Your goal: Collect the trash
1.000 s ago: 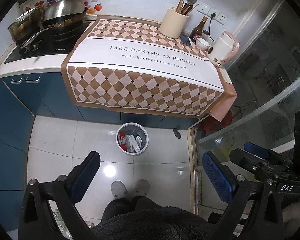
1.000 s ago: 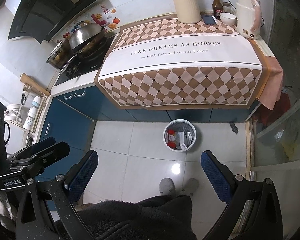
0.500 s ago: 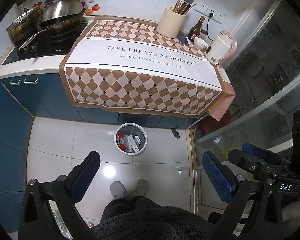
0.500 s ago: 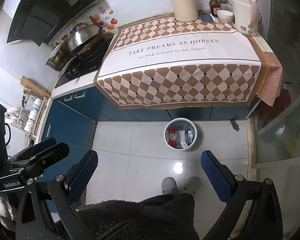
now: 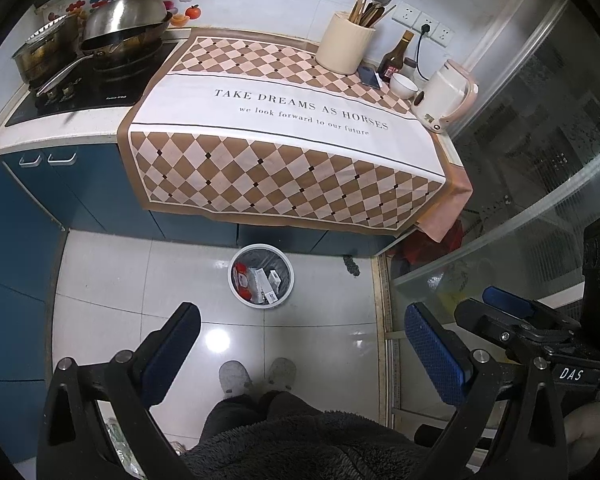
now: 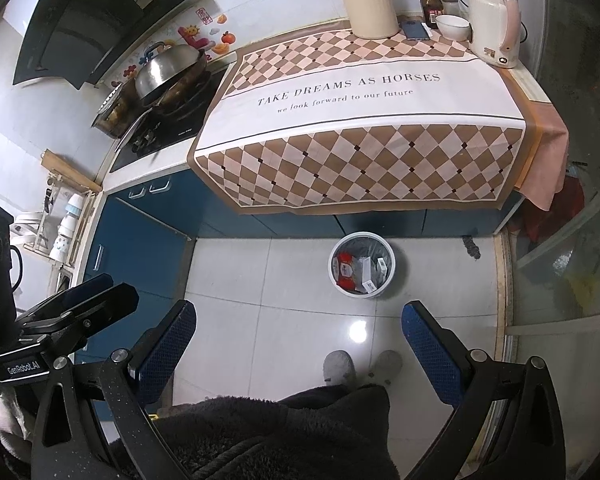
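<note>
A white round trash bin (image 5: 236, 286) stands on the tiled floor in front of the blue cabinets; it also shows in the right wrist view (image 6: 386, 250). Inside lie a red packet (image 5: 242, 278) and white cartons (image 5: 263, 282). My left gripper (image 5: 302, 344) is open and empty, held high above the floor, near the bin. My right gripper (image 6: 298, 338) is open and empty at a similar height. The right gripper shows at the right edge of the left wrist view (image 5: 512, 320), and the left gripper at the left of the right wrist view (image 6: 76, 304).
A checked cloth (image 5: 284, 132) covers the counter, with a utensil jar (image 5: 344, 48), bottle (image 5: 396, 60), bowl (image 5: 403, 85) and kettle (image 5: 444, 98) at the back. A wok (image 5: 120, 26) sits on the hob. A glass partition (image 5: 540, 184) stands right. The person's slippers (image 5: 256, 374) are below.
Both views have shifted slightly, as both grippers moved a little; the bin and counter stay put. Both grippers remain open and empty.
</note>
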